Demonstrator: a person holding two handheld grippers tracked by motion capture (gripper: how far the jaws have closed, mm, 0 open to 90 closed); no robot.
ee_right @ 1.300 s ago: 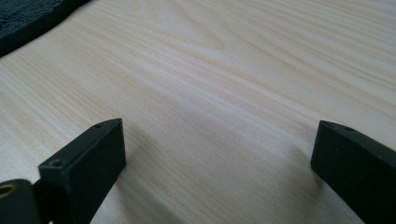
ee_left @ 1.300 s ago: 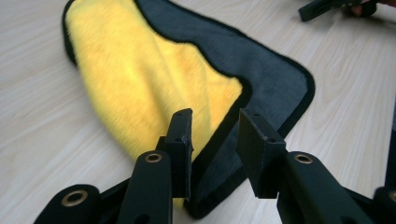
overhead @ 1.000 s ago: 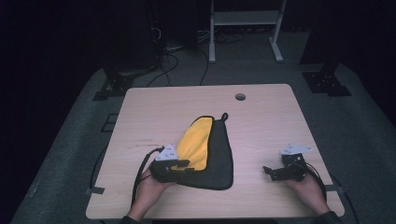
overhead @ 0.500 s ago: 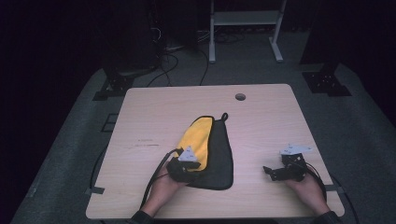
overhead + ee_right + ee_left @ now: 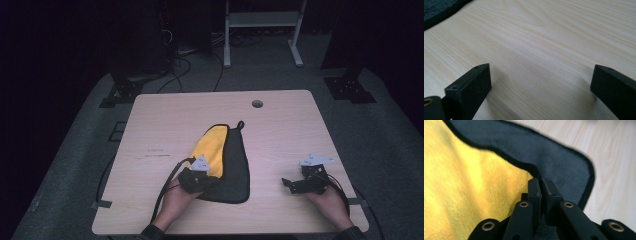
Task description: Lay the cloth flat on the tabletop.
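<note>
A dark grey cloth (image 5: 236, 167) lies in the middle of the wooden table (image 5: 165, 125), its yellow side (image 5: 212, 146) folded over on the left. My left gripper (image 5: 210, 181) rests on the cloth's near left part. In the left gripper view its jaws (image 5: 541, 186) have just been closing and now stand together on the black-edged corner of the yellow flap (image 5: 474, 185), over the grey layer (image 5: 559, 162). My right gripper (image 5: 286, 183) sits near the table's front right, apart from the cloth. Its jaws (image 5: 541, 75) stand wide over bare wood.
A small round hole (image 5: 257, 104) is in the table's far side. The cloth's hanging loop (image 5: 240, 123) points away from me. Cables (image 5: 167, 187) trail from the left gripper over the front edge. A white frame's legs (image 5: 260, 30) stand on the floor beyond.
My left hand slid right along the cloth's near edge onto the yellow flap's corner. The right hand stayed where it was.
</note>
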